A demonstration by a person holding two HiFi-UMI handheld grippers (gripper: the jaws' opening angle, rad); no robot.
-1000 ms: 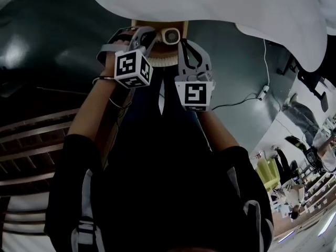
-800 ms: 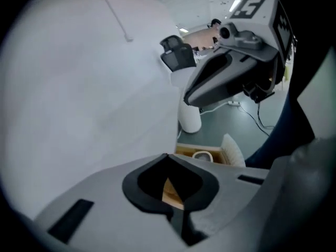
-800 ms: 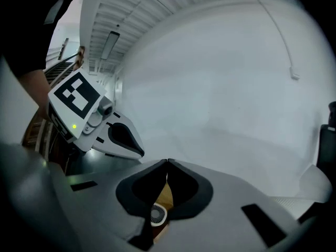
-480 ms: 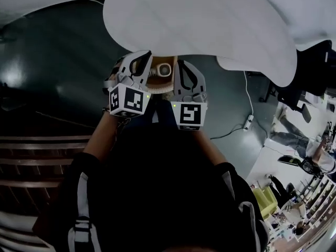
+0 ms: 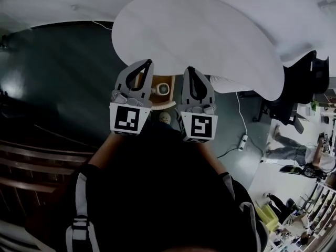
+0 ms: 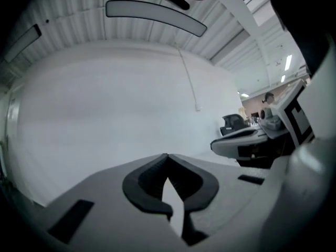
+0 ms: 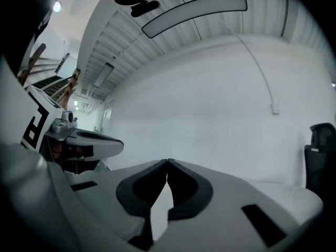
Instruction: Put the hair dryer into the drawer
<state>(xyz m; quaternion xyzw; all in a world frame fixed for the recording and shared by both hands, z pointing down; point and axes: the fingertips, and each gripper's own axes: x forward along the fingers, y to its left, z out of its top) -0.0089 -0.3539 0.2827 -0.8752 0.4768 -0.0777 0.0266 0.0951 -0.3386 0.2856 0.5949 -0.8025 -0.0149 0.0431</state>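
The tabletop (image 5: pixel 220 41) is white, the floor (image 5: pixel 58 77) dark teal. The left gripper (image 5: pixel 147 63) and right gripper (image 5: pixel 189 70) are grey with black pads (image 6: pixel 137 185) and black-and-white square markers.

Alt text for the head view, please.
Two grey handheld grippers with black-and-white marker cubes, the left gripper and right gripper, are held side by side, both shut and empty, in front of a white rounded tabletop. Between them, lower down, a brown wooden box holds a small white object, possibly the hair dryer.

left gripper (image 5: pixel 147 62): grey looped shell, black ribbed pads (image 6: pixel 144 180), white marker cube (image 5: pixel 127 118) with black squares
right gripper (image 5: pixel 189 69): same grey shell, same cube
top (image 5: pixel 157 193): dark, short sleeves (image 5: pixel 86 180), pale stripes
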